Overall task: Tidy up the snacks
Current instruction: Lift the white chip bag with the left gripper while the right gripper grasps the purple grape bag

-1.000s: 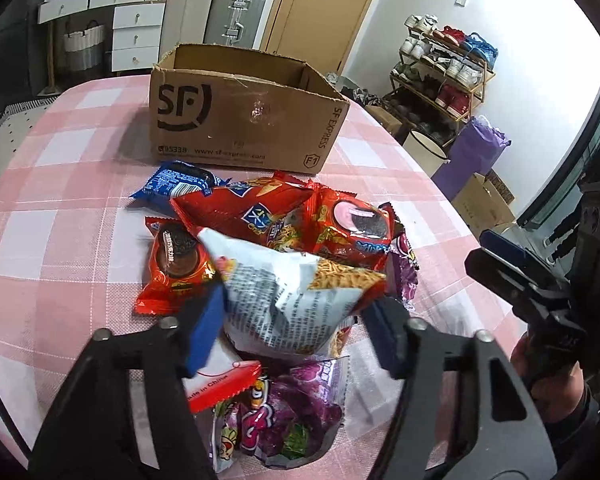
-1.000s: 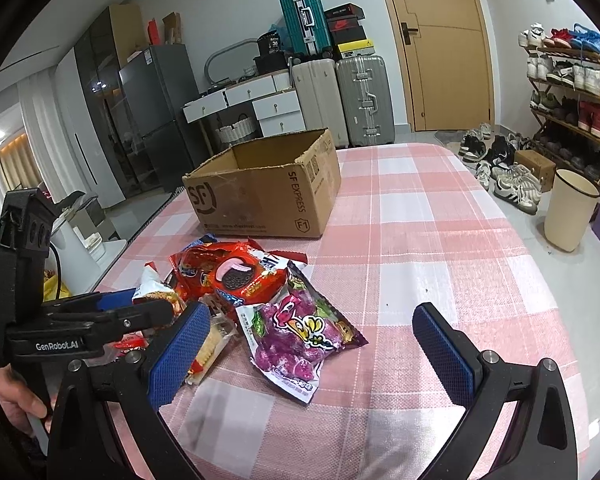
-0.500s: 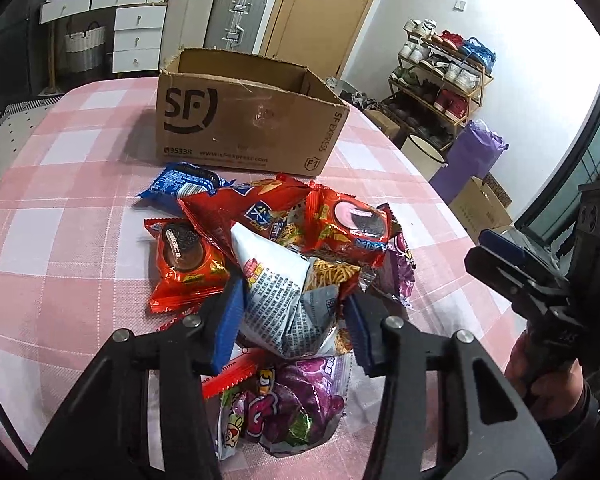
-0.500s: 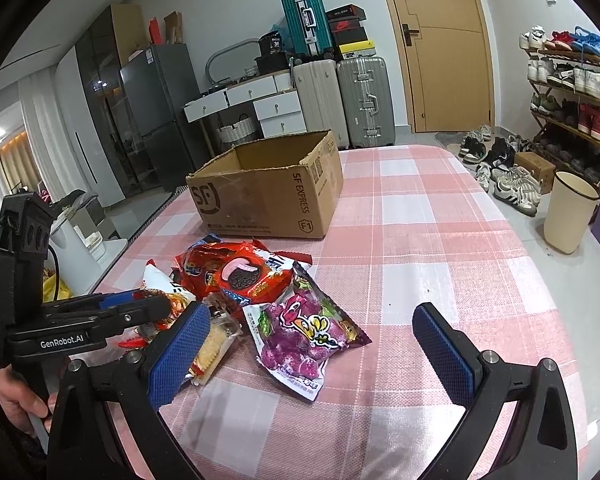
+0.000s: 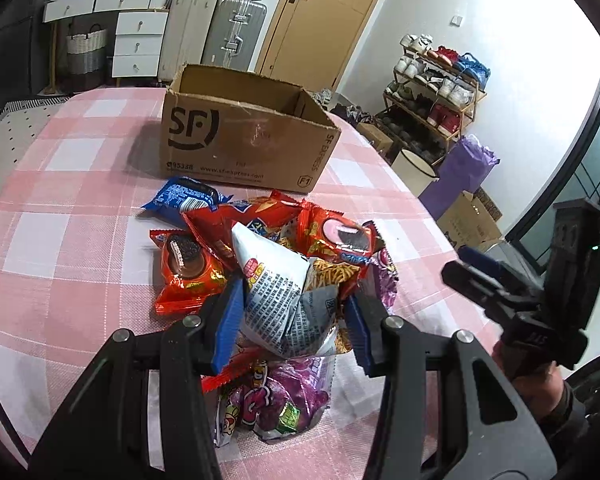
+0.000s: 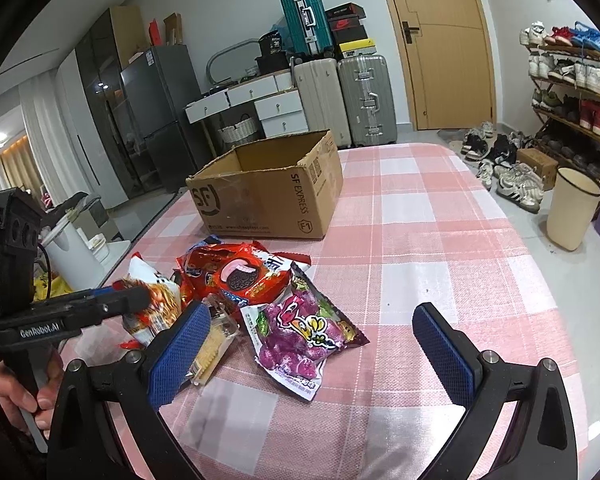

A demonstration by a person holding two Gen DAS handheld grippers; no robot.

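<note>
Left hand-held gripper (image 5: 292,324) is pinching white noodle-snack bag (image 5: 276,292) mid-body: light, crinkly, air-puffed, crushable. Cardboard box (image 5: 244,148) is waiting at twelve o'clock; right hand-held gripper (image 6: 312,348) is gaping empty.

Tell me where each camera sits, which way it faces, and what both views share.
Left wrist: on the left gripper, looking down past its fingers, shut on the white bag, toward the box; the right gripper and a hand show at right.
Right wrist: on the open right gripper, facing the table and box; the left gripper and hand show at left.
Shared: box, snack pile, purple bag, suitcases, door.
</note>
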